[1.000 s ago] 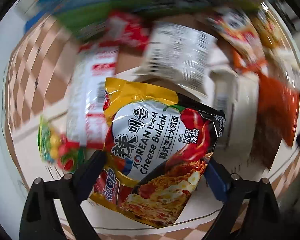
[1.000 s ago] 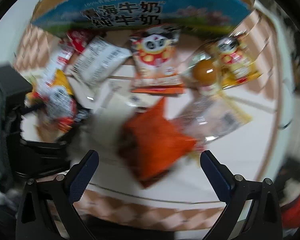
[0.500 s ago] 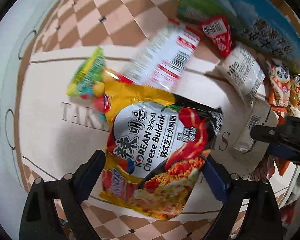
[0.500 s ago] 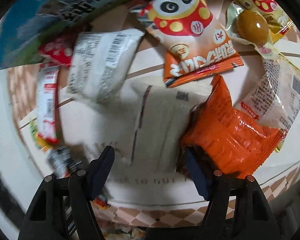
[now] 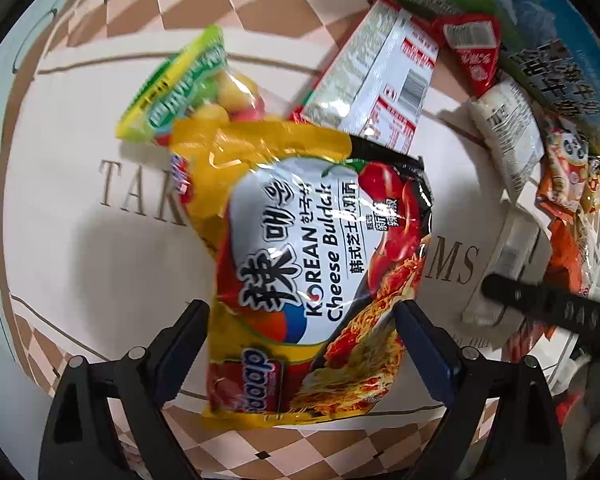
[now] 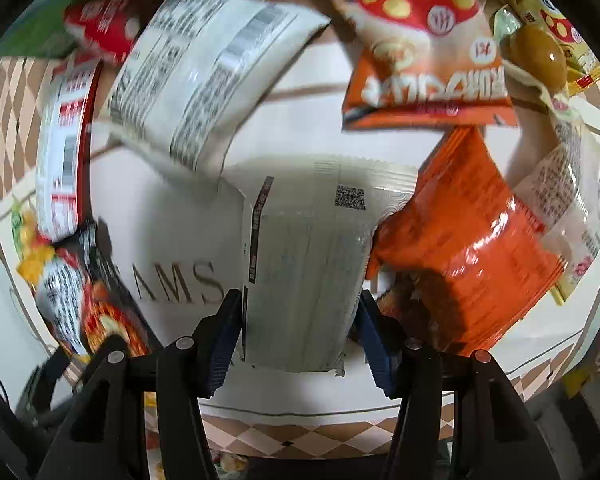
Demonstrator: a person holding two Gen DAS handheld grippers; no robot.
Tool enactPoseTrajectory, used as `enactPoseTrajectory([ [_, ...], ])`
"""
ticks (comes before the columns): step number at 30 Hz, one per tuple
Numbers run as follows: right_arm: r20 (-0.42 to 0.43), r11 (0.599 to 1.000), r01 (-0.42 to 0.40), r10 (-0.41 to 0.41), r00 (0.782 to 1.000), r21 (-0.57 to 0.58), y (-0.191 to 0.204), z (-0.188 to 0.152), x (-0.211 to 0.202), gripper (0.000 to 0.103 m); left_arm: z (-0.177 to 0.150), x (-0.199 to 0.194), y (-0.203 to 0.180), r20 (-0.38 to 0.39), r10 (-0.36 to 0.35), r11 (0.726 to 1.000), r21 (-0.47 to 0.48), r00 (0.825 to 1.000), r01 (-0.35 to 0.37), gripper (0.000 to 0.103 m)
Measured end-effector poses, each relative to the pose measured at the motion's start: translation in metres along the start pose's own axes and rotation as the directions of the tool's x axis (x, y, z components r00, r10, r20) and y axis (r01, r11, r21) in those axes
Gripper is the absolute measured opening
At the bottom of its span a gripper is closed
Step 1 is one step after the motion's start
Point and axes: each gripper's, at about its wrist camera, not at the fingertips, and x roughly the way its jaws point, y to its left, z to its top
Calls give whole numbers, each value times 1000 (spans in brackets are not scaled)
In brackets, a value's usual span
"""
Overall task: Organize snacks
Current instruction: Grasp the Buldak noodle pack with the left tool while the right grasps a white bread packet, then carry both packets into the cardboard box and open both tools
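Yellow noodle packet (image 5: pixel 300 264) between left jaws

Glossy plastic noodle packet (image 5: pixel 316 280); shiny crinkled orange foil pouch (image 6: pixel 472 248) (at 3 o'clock); matt white wrapper (image 6: pixel 304 276).

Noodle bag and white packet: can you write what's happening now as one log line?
left gripper: shut on noodle bag | right gripper: closing around white packet | orange packet: beside it

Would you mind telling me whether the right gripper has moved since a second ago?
Yes. The right gripper has advanced toward the white packet, now between its fingers beside the orange bag.
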Motion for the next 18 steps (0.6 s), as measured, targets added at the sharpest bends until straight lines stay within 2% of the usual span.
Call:
enactPoseTrajectory([
  [5, -4, 1000, -14, 14, 1000, 14, 7, -19, 3, 61, 1, 25, 10, -20, 30, 999, 19, 999, -30, 96],
  [7, 0, 1000, -7, 7, 1000, 17, 6, -18, 7, 61, 2, 19, 9, -17, 33, 999, 15, 999, -33, 95],
  [10, 16, 1000, 13, -13, 1000, 11, 6, -22, 4, 60, 8, -4, -14, 10, 41, 999, 22, 999, -41, 91],
  [12, 36, 1000, 29, -29, 999, -3, 14, -30, 3, 59, 0, -16, -13, 31, 41, 999, 26, 999, -42, 86],
  [14, 56, 999, 41, -40, 998, -19, 28, -39, 5, 58, -12, -21, -4, 38, 46, 999, 23, 998, -47, 86],
  [18, 76, 997, 46, -41, 996, -65, 41, -51, -1, 56, -27, -45, -15, 51, 54, 998, 8, 997, -55, 86],
])
